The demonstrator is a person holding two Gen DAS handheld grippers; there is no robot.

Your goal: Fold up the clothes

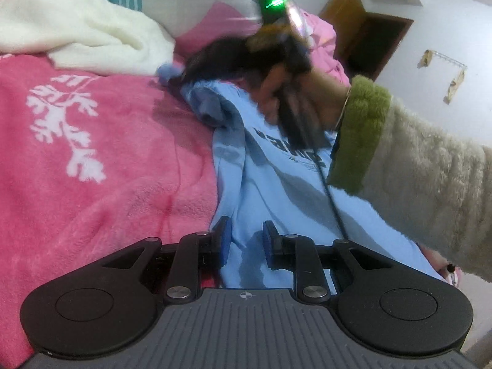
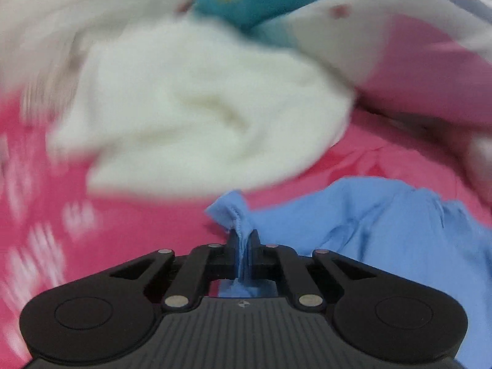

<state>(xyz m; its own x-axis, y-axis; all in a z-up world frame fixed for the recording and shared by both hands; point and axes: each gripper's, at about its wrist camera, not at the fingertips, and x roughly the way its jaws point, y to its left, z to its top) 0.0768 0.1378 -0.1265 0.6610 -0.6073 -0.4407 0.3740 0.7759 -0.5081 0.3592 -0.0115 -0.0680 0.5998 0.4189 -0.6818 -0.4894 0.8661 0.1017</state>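
The left wrist view is showing the whole scene: a light blue T-shirt (image 1: 276, 184) with dark printed letters is lying on a pink fleece blanket (image 1: 107, 169), and a person's hand (image 1: 276, 98) in a fluffy cream sleeve (image 1: 430, 169) with a green cuff is reaching in from 3 o'clock, holding the right gripper (image 1: 172, 72), which is blurred, at the shirt's far end near 12 o'clock. The right wrist view is giving what the other cannot: the right gripper (image 2: 243, 240) fingers are pressing together on a hemmed corner of the T-shirt (image 2: 384, 230), and the cloth is standing up in a small peak above them. The left gripper (image 1: 246, 240) is sitting over the shirt's near edge at 6 o'clock with its blue pads (image 1: 226, 240) a little apart, and fabric is lying between them; I cannot tell if they are pinching it. A soft white fleece (image 2: 200, 123) is lying crumpled at 11 o'clock on the blanket.
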